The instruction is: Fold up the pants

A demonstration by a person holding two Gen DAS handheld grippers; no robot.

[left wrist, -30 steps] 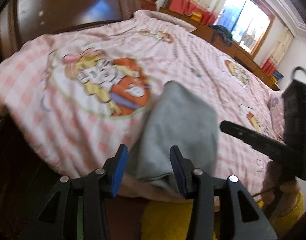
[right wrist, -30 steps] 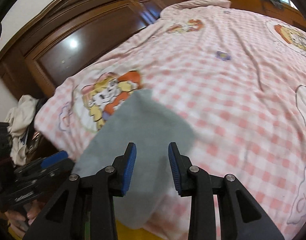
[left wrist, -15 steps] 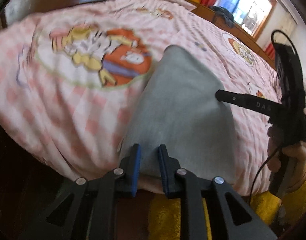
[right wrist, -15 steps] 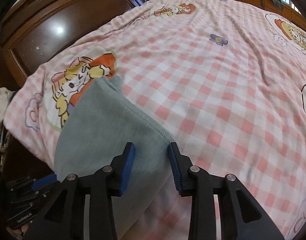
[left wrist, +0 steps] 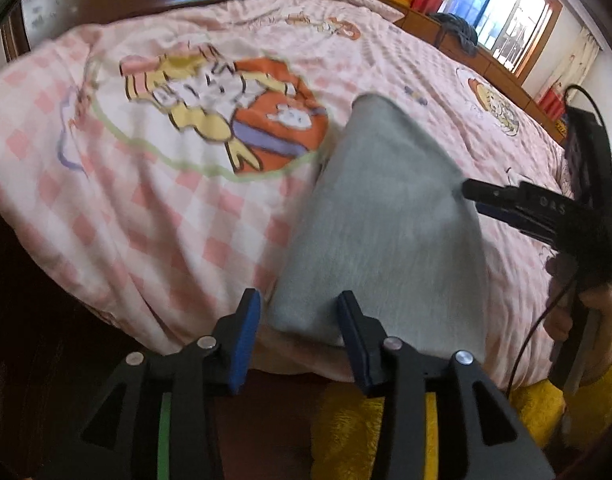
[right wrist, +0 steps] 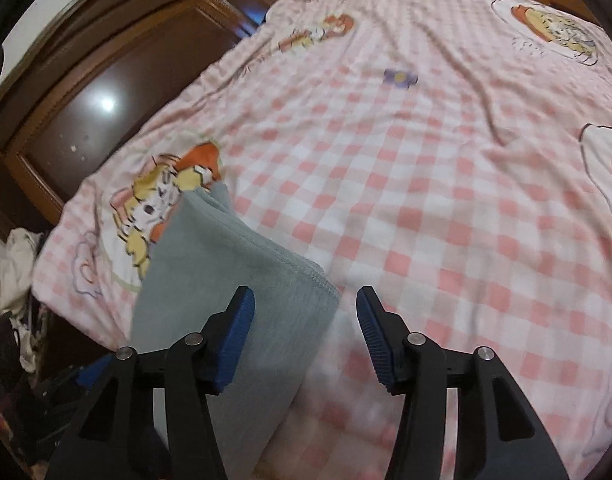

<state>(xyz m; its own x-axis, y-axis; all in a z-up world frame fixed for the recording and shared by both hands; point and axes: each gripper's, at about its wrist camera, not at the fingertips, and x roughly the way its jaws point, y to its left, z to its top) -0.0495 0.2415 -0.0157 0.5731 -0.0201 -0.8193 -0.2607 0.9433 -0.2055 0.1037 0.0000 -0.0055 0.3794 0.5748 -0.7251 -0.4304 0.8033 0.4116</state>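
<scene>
Left wrist view: the grey folded pants (left wrist: 382, 216) lie on the pink checked quilt (left wrist: 177, 216), just right of its big cartoon print (left wrist: 225, 120). Their long axis runs from the near edge of the bed away toward the window (left wrist: 502, 20), narrowing to a rounded far end. The near end hangs slightly over the quilt's edge. The left gripper (left wrist: 299, 334) has just been opening; its blue pads stand apart on either side of the near left corner of the pants, and neither pad visibly presses the cloth. The right gripper (left wrist: 472, 196) enters from the right, its tip at the right edge of the pants; how far apart its fingers are cannot be told here. A hand in a yellow fleecy sleeve (left wrist: 586, 396) holds it. The whole frame is motion-blurred.

Right wrist view: the pants (right wrist: 229, 276) lie just right of the cartoon print (right wrist: 165, 196) and point toward the dark wooden headboard (right wrist: 117, 80), stacked stitched edges facing right. The right gripper (right wrist: 306, 322) has just been opening; its jaws gape, with the right hem corner of the pants between them but clear of both pads. The near end of the pants is cut off behind the gripper. A pile of clothes (right wrist: 13, 276) lies left of the bed, dim and hard to make out.
</scene>
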